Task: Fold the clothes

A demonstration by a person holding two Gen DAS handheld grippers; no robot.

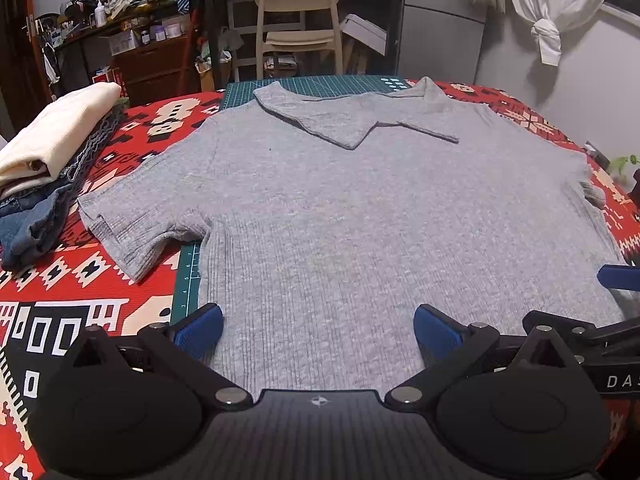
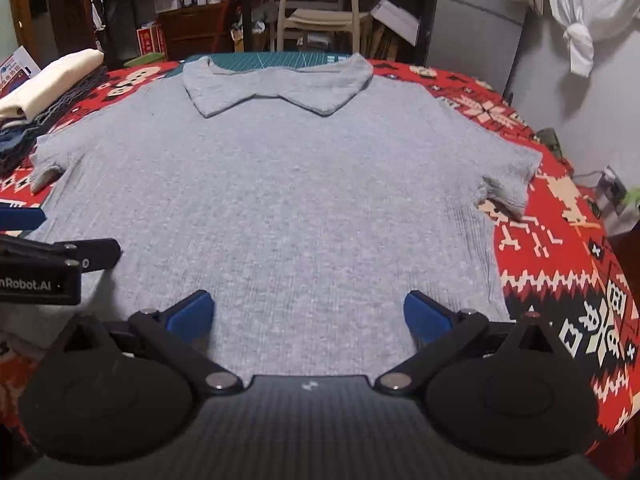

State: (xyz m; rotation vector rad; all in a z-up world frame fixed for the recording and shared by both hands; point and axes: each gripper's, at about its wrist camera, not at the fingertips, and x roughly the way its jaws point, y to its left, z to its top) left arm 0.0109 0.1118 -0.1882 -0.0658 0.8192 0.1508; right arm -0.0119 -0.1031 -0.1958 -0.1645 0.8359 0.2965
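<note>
Both tools wide over grey polo shirt (image 1: 340, 220) – left tool (image 1: 318, 330) marked "nRobot.AI", right tool (image 2: 308, 316) "DAS".

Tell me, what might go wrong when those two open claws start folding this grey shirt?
Likely risks, judging from this moment:
1. Both the left hand-held gripper and right hand-held gripper gape over the grey shirt near its hem; a pinch might catch only the top layer.
2. The collar lies spread and could crumple.
3. A swung sleeve might brush the folded pile.
</note>
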